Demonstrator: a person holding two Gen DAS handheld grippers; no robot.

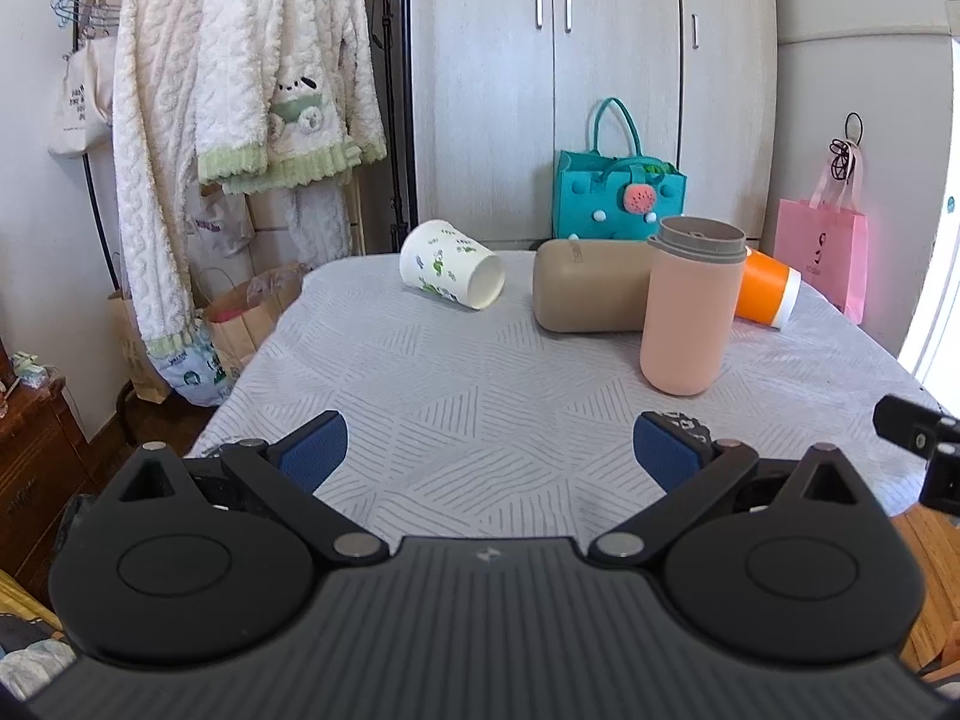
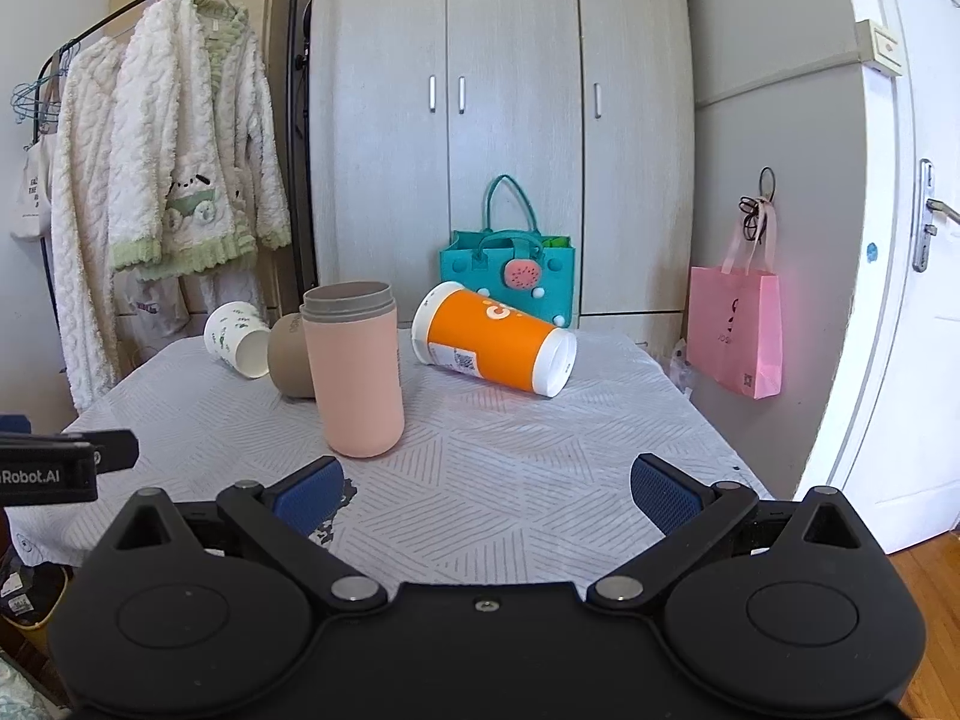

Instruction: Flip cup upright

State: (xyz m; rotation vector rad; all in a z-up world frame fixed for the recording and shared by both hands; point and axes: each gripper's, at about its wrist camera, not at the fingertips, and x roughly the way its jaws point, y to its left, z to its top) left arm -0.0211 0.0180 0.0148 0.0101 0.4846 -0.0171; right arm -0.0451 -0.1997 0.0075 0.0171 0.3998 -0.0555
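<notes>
Three cups lie on their sides on the worktop [image 2: 540, 438], all placed here relative to the upright pink cup [image 2: 355, 369]: a white printed paper cup [image 1: 451, 272] far to its left, a tan cup [image 1: 591, 294] touching or just behind it on the left, and an orange cup [image 2: 495, 338] behind it to the right, mouth facing right and toward the cameras. Both claws hover nearer than the pink cup, the left claw [image 1: 489, 450] and right claw [image 2: 487, 489] each spread wide and holding nothing.

Judging from the layout, the orange cup is the easiest next pick for the right claw. A good grip would take it across the middle of the barrel, pads on opposite sides, then swing the white rim upward and set the base down flat, well apart from the pink cup so nothing gets knocked.

Its surface looks glossy and smooth, a tapered cylinder that may roll if nudged. The pink and tan cups look matte; the paper cup is thin and would crush under a hard squeeze. A textured, line-patterned cloth covering the worktop should damp rolling.
</notes>
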